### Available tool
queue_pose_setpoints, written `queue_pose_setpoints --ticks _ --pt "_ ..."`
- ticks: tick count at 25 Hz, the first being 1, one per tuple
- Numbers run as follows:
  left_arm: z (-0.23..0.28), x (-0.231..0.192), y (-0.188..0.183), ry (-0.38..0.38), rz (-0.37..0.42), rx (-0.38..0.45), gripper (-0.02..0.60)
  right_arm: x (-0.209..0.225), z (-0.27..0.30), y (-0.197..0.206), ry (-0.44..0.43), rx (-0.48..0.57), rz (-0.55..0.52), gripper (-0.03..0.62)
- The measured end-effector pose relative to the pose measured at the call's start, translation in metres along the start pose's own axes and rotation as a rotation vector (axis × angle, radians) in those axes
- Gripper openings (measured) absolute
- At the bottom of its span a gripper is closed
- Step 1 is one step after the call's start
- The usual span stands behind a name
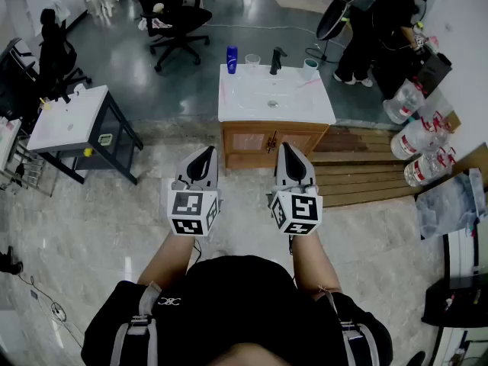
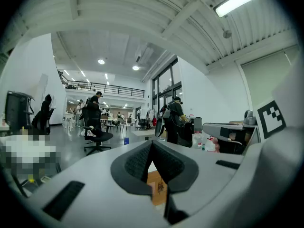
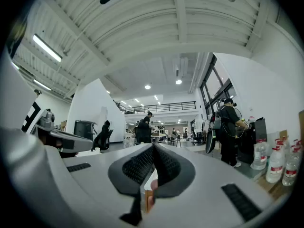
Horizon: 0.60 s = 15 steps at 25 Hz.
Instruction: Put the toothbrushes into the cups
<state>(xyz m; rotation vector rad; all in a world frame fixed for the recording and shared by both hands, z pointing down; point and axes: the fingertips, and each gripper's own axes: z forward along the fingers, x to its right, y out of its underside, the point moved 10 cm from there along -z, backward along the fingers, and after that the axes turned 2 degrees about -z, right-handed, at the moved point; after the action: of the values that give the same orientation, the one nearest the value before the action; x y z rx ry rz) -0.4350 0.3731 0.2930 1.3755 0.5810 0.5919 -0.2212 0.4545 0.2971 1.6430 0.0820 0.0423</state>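
Observation:
In the head view a white washbasin top (image 1: 236, 105) on a wooden cabinet stands ahead of me. At its back edge are a blue cup (image 1: 231, 58), a clear cup (image 1: 252, 61), a black tap (image 1: 277, 59) and a pale cup (image 1: 309, 68). A thin pink toothbrush (image 1: 308, 83) lies near the pale cup. My left gripper (image 1: 206, 157) and right gripper (image 1: 288, 155) hover side by side in front of the cabinet, well short of the basin. Both are shut with nothing between the jaws. The left gripper (image 2: 152, 144) and right gripper (image 3: 153, 147) views show the pads meeting.
A white side table (image 1: 72, 119) stands to the left and a black office chair (image 1: 177, 20) behind the basin. A person in black (image 1: 377, 29) stands at the back right. Large water bottles (image 1: 423, 139) and a wooden platform (image 1: 366, 166) lie to the right.

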Motion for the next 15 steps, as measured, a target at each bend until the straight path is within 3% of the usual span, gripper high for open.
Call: queue_pose_setpoints --ticks 15 --pt "-0.015 0.004 0.016 0.044 0.003 -0.059 0.014 -0.023 -0.018 0.014 -0.002 -0.026 0.014 0.012"
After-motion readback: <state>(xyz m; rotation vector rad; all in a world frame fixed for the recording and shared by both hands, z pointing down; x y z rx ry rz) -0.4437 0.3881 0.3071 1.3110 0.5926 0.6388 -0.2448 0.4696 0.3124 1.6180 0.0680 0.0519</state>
